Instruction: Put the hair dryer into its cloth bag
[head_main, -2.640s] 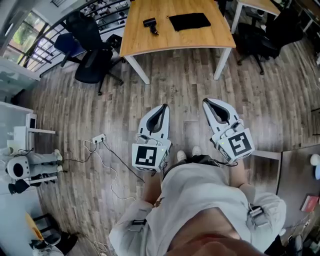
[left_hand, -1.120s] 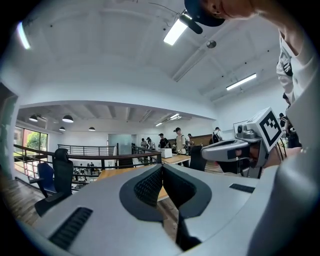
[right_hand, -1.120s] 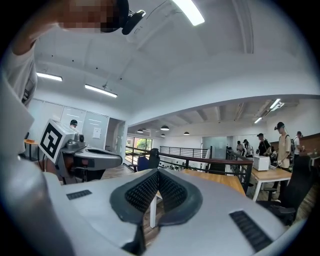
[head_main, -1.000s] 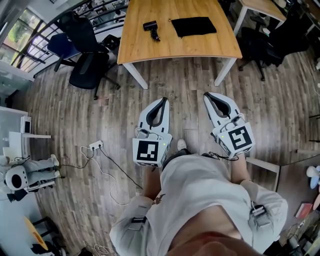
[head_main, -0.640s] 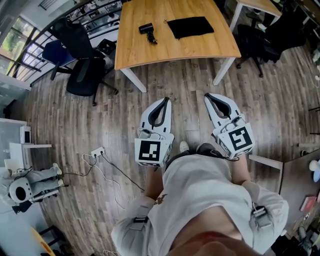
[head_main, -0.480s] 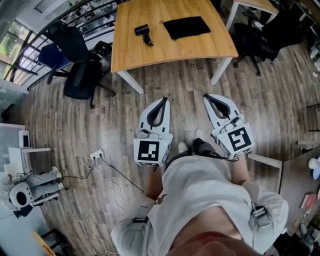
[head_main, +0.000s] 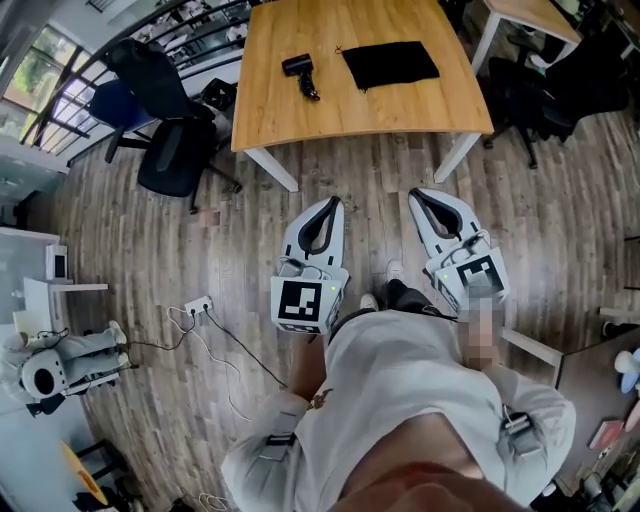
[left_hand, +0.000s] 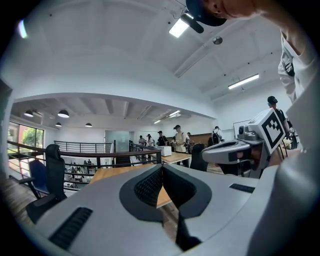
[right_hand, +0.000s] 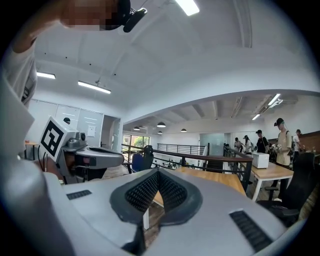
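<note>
Head view: a person stands on the wood floor (head_main: 372, 215) at the lower middle of the frame, holding a tool out in front with each hand. The left claw (head_main: 332, 202) sits just left of centre and the right claw (head_main: 416, 194) just right of centre. They are side by side but apart, both pointing toward the top of the frame.

Each claw is clenched with nothing in it. In the left gripper view the two dark ribbed pads (left_hand: 146, 187) meet at their tips, leaving only a small hollow behind them. The right gripper view shows the same thing on the other tool.

Well ahead of both, across the top of the frame, stands a light wooden desk (head_main: 350, 112) on white legs. The black hair dryer (head_main: 301, 73) lies on it left of the middle. The black cloth bag (head_main: 390, 64) lies flat to the right of the dryer, near it but not touching.

A black office chair (head_main: 178, 152) stands off the desk's left corner, and another (head_main: 522, 92) is at its right end. A white power strip (head_main: 198, 304) with a trailing cable lies on the floor at the left.
</note>
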